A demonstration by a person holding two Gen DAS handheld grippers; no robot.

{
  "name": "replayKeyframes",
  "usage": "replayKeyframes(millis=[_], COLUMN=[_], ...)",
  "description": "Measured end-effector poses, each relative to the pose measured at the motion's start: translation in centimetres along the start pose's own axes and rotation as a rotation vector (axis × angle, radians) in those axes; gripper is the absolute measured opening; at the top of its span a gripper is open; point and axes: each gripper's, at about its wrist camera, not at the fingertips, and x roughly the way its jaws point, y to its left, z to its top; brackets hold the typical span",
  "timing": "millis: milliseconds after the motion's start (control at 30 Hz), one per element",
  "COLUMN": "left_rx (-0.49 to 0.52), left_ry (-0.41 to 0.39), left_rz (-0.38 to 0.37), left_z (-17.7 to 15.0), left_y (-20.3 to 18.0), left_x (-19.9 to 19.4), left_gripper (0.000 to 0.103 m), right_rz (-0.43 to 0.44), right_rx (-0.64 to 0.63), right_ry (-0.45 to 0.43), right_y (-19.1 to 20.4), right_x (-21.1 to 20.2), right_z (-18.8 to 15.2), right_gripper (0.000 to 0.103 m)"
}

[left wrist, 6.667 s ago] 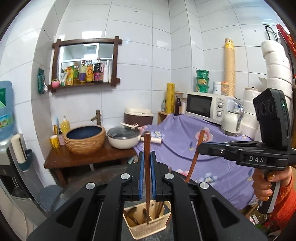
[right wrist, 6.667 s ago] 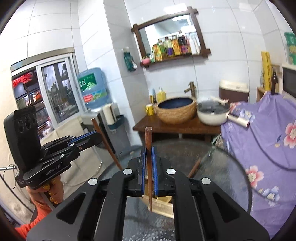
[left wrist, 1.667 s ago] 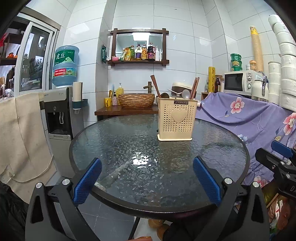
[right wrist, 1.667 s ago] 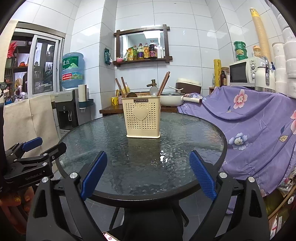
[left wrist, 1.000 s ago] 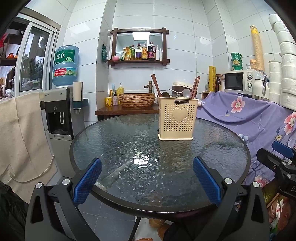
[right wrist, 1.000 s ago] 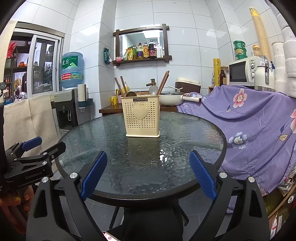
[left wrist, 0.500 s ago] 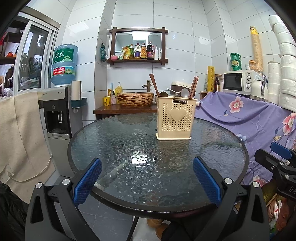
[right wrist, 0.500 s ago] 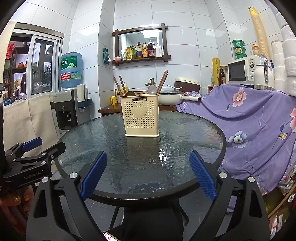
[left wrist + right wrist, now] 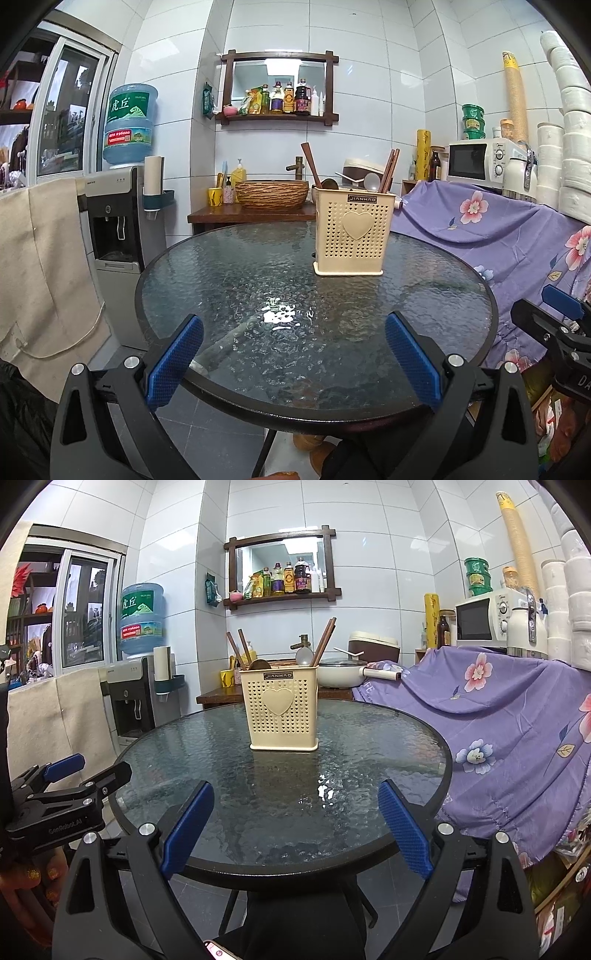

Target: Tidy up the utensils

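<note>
left wrist view: left gripper [image 9: 293, 354] held level at the near rim of the round glass tabletop [image 9: 229, 280], fingers [image 9: 173, 358] spread wide, empty, touching nothing.
holder: cream perforated utensil holder [image 9: 352, 236] upright on far right part of tabletop; chopsticks [image 9: 389, 170] and spoons inside.
right wrist view: right gripper [image 9: 295, 825] level at near rim, fingers [image 9: 404, 829] wide apart, empty.
left side: left gripper in a hand [image 9: 33, 882], low beside the tabletop.
</note>
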Motion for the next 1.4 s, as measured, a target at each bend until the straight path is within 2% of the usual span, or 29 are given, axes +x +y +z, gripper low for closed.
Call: replayKeyframes(millis=[1400], left_rx=[-0.003], left_ry=[0.008], left_rz=[0.005], left_z=[-0.06], left_y=[0.01], left_x=[0.34], left_gripper=[0.097], right_rz=[0.006], right_rx=[-0.008], right_ry=[0.008], right_y=[0.25], right_x=[0.24], right_z=[0.08], right_gripper=[0.089])
